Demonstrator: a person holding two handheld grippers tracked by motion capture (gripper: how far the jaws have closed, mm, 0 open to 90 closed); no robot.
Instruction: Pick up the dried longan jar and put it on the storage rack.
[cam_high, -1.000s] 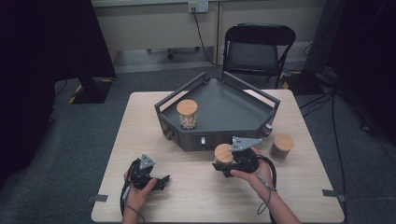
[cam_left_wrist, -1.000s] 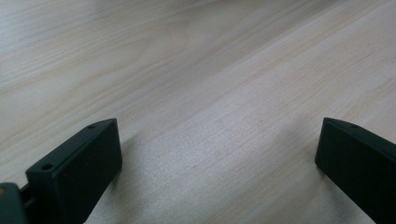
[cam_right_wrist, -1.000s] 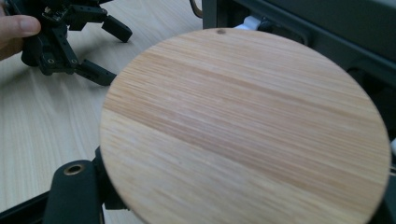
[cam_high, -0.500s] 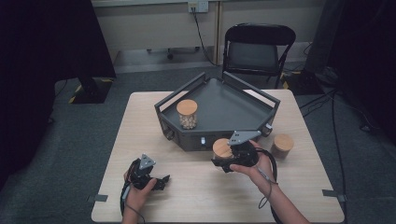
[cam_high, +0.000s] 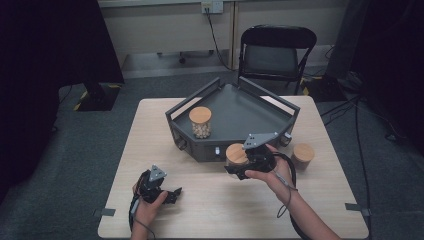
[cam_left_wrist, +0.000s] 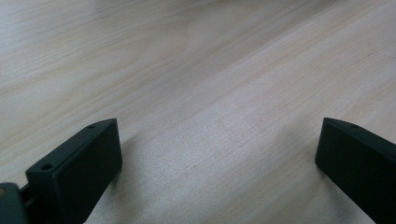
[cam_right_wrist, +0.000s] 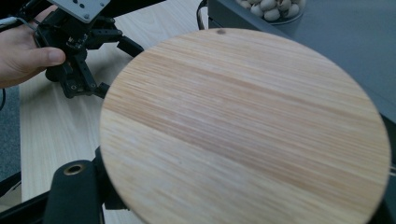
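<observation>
Wooden-lidded jar (cam_high: 236, 155) sits clamped inside the right claw (cam_high: 239, 167).

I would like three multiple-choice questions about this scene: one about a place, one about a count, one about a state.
1. Where does the jar of nuts stand?
A. inside the dark tray
B. on the chair
C. on the floor

2. How many jars with wooden lids are in the high view?
A. one
B. three
C. five

3. What is the state of the left gripper?
A. shut on a jar
B. shut on a cable
C. open, nothing between the jaws

Answers:
1. A, it stands at the tray's left side, within the rim.
2. B, one in the tray, one held jar in the right gripper, one small jar on the table to the right.
3. C, the left gripper view has bare table between the wide jaws.
</observation>
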